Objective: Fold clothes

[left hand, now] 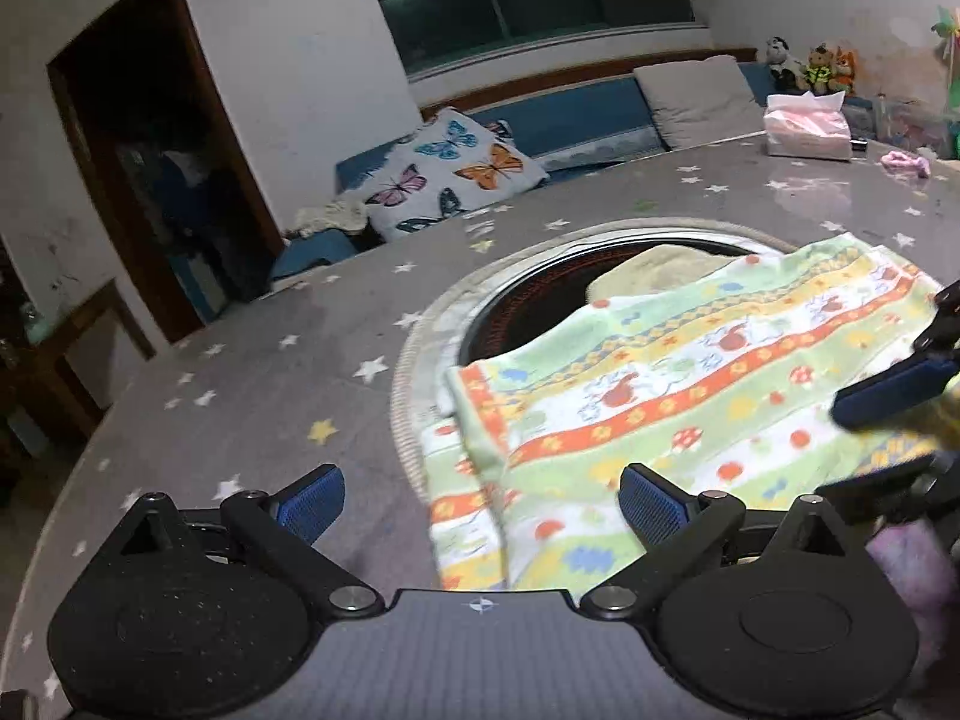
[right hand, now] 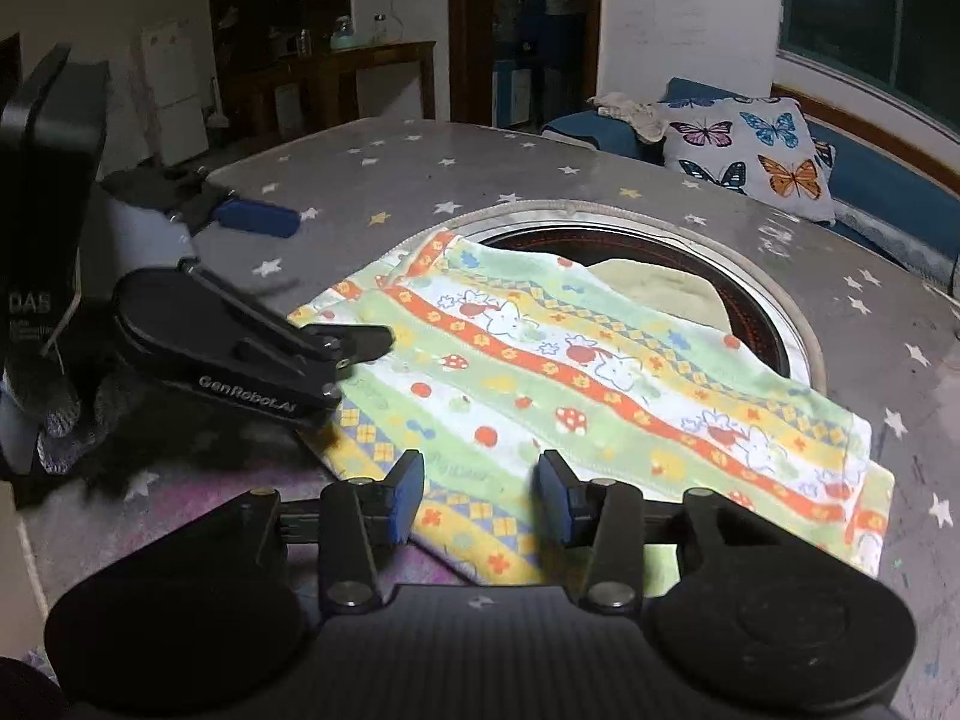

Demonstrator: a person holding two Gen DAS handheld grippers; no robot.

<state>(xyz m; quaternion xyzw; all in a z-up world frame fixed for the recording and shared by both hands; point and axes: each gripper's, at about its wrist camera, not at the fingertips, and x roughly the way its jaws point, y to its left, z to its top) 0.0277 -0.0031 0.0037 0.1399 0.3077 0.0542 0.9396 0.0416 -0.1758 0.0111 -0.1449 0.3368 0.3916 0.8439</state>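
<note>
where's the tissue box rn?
Left wrist view, far upper right: the pink tissue box sits on the star-print table, beyond the patterned towel, near the plush toys.

My table (left hand: 252, 324) wears a grey cover with stars, and a round opening (left hand: 540, 300) sits mid-table. The patterned towel (left hand: 690, 372) lies partly over that opening. Near the far edge sit a tissue pack (left hand: 807, 126) and something small and pink (left hand: 906, 163).

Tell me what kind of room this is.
Probably a home living room: a blue sofa with a butterfly cushion, soft toys on a ledge, and a star-patterned table cover.
</note>
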